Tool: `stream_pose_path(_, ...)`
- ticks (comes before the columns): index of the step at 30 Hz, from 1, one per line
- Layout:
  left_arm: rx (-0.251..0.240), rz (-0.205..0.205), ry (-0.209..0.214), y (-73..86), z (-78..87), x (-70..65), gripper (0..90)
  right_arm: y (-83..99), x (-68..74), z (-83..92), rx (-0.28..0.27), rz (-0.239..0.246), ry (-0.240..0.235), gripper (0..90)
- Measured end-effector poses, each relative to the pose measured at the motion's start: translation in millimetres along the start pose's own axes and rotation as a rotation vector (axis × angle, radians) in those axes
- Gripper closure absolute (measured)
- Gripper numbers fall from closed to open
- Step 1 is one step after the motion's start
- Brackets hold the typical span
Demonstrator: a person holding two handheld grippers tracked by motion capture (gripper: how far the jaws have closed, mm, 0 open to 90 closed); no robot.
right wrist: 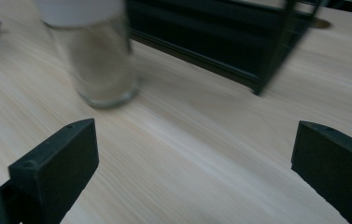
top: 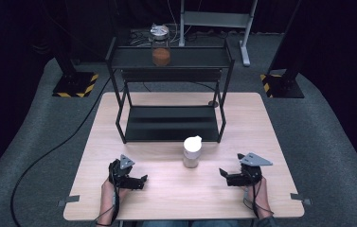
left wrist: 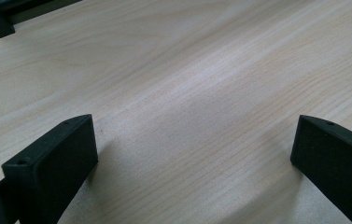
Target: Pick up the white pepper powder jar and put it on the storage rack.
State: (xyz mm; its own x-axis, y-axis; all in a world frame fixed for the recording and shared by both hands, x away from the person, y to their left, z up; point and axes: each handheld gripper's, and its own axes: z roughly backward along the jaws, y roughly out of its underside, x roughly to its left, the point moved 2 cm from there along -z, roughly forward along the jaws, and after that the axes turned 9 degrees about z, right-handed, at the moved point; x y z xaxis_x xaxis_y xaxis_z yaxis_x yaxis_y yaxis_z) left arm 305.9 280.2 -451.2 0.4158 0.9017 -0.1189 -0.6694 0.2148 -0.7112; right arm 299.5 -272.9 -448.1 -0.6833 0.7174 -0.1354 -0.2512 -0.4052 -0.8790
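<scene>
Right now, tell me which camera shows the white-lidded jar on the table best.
The high view: the white-lidded jar stands whole and sharp on the wooden table, in front of the black shelf rack. The right gripper view shows it closer but blurred, its lid cut off at the top. The left gripper view gives no help with it.

No readable text, label, brand or number appears on anything in these views.
</scene>
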Motion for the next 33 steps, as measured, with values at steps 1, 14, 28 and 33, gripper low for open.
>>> stream_pose_path(1, 0.0, 0.0, 0.0, 0.0, 0.0, 0.0, 0.0, -5.3, 2.2, -6.1, -0.007, 0.008, -0.019, 0.0)
stream_pose_path(14, 0.0, 0.0, 0.0, 0.0, 0.0, 0.0, 0.0, -53.7, 25.4, -72.5, -0.028, 0.126, -0.154, 0.0)
stream_pose_path(28, 0.001, -0.006, 0.007, -0.2, 0.0, 0.5, 0.0, -61.9, 29.0, -99.1, -0.04, 0.144, -0.177, 0.0)
stream_pose_path(33, 0.001, -0.006, 0.007, -0.1, 0.0, 0.5, 0.0, -55.8, 28.2, -97.3, -0.064, 0.143, -0.168, 9.4)
